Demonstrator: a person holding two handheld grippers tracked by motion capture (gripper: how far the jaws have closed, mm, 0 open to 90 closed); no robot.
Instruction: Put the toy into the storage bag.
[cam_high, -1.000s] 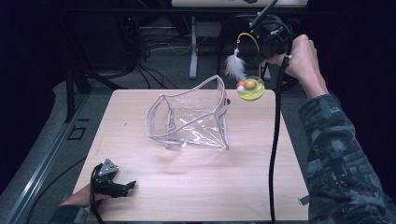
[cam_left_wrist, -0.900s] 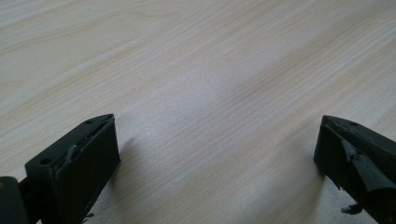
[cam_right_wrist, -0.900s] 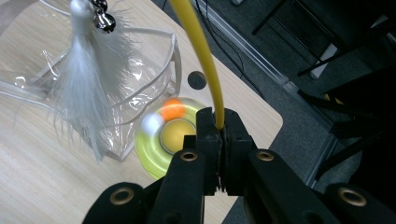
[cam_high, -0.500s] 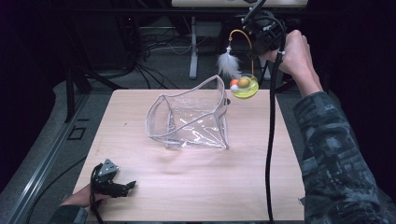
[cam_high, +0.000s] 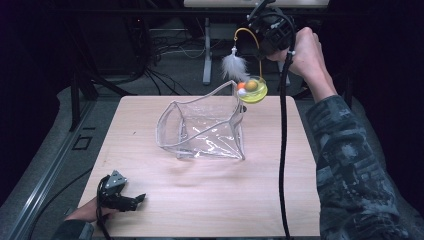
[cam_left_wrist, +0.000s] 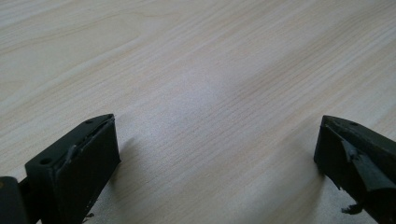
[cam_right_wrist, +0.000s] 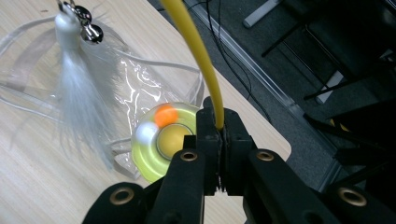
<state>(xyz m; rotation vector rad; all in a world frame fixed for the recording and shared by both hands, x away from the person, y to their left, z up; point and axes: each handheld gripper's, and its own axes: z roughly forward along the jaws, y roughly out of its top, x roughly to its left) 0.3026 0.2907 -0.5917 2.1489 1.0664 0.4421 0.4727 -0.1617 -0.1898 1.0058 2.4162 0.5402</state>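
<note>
1. We have the right gripper (cam_high: 265, 42) at the upper right of the high view, raised above the far table edge; its jaws are clamped tight on the yellow wire (cam_right_wrist: 198, 51) of the cat toy (cam_high: 251, 89).
2. In the right gripper view the wire runs from top centre down into the pinch between the pads at mid-frame.
3. The toy hangs below that gripper in the high view: a yellow-green disc base with an orange ball and a white ball on it, plus a white feather (cam_high: 235, 65) dangling from the wire's curved end, just left of the base.
4. The toy sits right of centre in the upper half, off the table, just above the upper right corner of the clear plastic pouch (cam_high: 202, 130).
5. The pouch stands open on the table (cam_high: 225, 200) near frame centre; nothing visible inside.
6. The left gripper (cam_high: 122, 196) is at lower left, low over the table; its own view shows jaws wide apart with bare wood between them.
7. The cable (cam_high: 282, 150) drops from the right gripper down the right side of the frame.
</note>
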